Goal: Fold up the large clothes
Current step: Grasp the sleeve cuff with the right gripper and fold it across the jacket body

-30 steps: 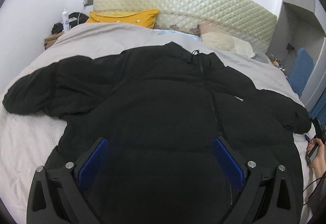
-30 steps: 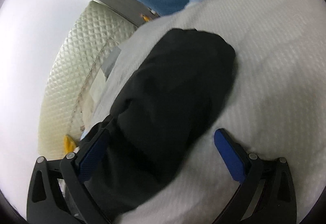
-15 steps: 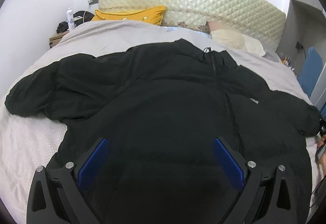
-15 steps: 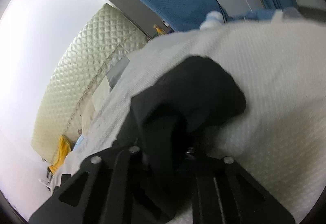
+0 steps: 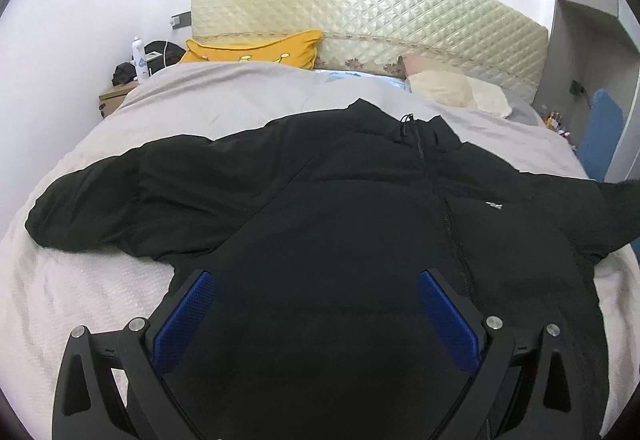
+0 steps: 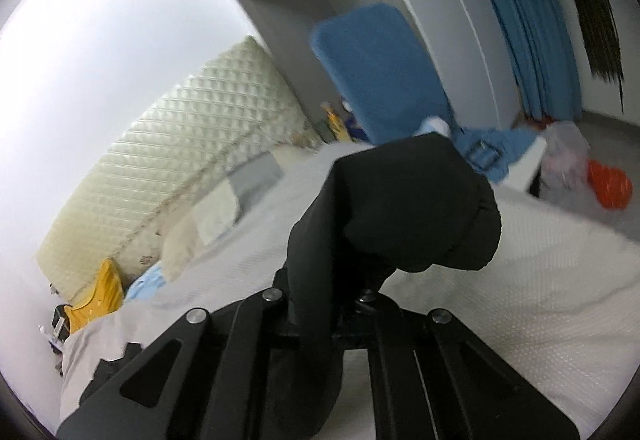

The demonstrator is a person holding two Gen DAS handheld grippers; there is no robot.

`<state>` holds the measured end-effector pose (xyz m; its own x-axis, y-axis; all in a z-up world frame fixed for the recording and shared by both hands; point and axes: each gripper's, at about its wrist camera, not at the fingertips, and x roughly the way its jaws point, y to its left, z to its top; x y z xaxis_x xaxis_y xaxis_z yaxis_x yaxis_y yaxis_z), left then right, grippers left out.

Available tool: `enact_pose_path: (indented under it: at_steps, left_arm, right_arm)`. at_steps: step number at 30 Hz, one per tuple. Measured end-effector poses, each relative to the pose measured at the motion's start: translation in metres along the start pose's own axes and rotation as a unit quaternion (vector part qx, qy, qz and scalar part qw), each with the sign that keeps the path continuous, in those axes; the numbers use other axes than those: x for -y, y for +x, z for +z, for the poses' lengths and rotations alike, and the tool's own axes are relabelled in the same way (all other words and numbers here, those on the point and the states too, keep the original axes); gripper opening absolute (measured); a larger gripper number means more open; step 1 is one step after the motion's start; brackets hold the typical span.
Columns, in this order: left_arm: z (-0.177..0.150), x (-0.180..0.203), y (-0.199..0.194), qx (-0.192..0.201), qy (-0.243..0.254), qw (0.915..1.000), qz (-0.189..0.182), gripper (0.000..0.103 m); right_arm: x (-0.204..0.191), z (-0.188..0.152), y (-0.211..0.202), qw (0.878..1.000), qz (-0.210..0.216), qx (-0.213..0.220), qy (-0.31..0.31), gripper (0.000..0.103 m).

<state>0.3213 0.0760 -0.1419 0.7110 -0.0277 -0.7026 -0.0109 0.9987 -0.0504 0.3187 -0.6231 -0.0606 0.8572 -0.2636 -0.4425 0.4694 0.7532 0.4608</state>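
Sleeve (image 6: 404, 207) lifted since earlier | right gripper (image 6: 324, 304) pads hidden by fabric

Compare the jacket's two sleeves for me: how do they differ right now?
The left sleeve lies flat on the bed, untouched; the right sleeve is pinched in the shut right gripper. The left sleeve stretches out straight, while the right sleeve's cuff is raised off the bed and bunched. The left gripper is open over the jacket body, holding neither. Both sleeves are black and puffy.

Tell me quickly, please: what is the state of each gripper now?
Left gripper: open, holding nothing, over the black jacket.
Right gripper: closed on the jacket sleeve.
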Motion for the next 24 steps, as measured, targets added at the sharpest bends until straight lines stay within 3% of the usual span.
enact_pose_path:
  at_steps: [6,13,19,24]
  left_arm:
    - [0.000,-0.008,-0.024,0.021,0.007,0.9996,-0.016,0.103]
    - [0.004,-0.026,-0.053,0.054,0.004,0.9981,-0.029,0.103]
    - [0.003,-0.049,-0.063,0.064,-0.016,0.9972,-0.036,0.103]
    - [0.006,-0.065,-0.071,0.076,-0.036,0.9957,-0.039,0.103]
  right_arm:
    - [-0.093,0.014,-0.050,0.997,0.029,0.013,-0.071,0.007]
    - [-0.225,0.000,-0.111,0.981,0.082,0.037,-0.173,0.007]
    - [-0.327,-0.057,-0.138,0.961,0.130,0.038,-0.242,0.007]
    - [-0.400,-0.139,-0.139,0.935,0.179,0.010,-0.306,0.008]
